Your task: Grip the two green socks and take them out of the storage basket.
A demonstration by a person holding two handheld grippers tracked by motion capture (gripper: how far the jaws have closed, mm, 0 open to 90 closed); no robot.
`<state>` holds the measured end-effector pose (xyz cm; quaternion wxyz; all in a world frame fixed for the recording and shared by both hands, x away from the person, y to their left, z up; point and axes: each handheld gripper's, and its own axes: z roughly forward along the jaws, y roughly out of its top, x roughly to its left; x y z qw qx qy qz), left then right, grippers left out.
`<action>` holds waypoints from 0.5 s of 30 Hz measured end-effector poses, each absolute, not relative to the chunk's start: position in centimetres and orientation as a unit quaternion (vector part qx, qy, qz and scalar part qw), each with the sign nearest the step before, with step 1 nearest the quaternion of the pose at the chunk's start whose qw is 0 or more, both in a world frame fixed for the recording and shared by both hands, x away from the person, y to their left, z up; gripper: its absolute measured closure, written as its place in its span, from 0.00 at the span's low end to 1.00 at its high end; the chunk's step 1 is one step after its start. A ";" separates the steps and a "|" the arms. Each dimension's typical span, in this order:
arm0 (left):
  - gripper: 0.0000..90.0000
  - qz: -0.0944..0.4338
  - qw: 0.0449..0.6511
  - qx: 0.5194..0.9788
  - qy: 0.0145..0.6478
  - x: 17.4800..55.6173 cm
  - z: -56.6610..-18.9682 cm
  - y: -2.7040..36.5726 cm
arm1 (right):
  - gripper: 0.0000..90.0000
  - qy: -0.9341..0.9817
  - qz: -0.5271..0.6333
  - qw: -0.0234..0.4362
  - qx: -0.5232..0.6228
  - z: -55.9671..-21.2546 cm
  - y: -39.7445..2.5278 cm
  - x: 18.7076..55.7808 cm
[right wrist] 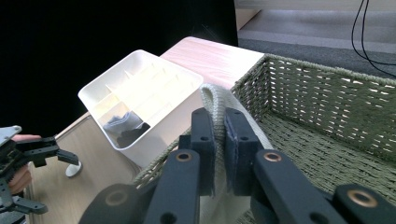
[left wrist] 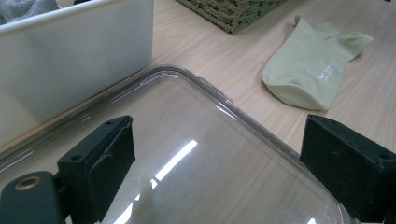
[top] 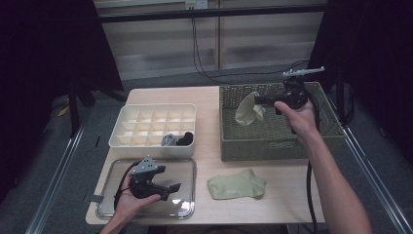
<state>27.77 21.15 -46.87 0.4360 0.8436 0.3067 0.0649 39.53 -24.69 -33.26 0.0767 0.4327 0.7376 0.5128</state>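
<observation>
Partly, the right claw [right wrist: 219,140] hides its gripped sock [right wrist: 215,95].

Light wood table [top: 209,95] bears divided white organizer [top: 155,124], wicker basket [top: 277,141], clear lid [top: 187,192], flat sock [top: 237,186].

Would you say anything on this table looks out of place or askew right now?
Mildly: one pale green sock lies loose on the table, outside the wicker basket, while the right gripper holds its match above the basket.
</observation>
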 end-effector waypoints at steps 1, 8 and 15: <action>0.11 0.064 0.436 0.843 0.307 27.8 -46.9 21.1 | 0.94 0.737 0.514 0.077 0.433 -33.1 -24.7 39.5; 0.11 0.065 0.437 0.842 0.310 27.9 -46.9 21.0 | 0.94 0.735 0.521 0.078 0.427 -32.2 -24.5 38.9; 0.13 0.062 0.435 0.844 0.308 27.9 -47.0 21.0 | 0.94 0.734 0.524 0.083 0.424 -31.5 -24.2 38.3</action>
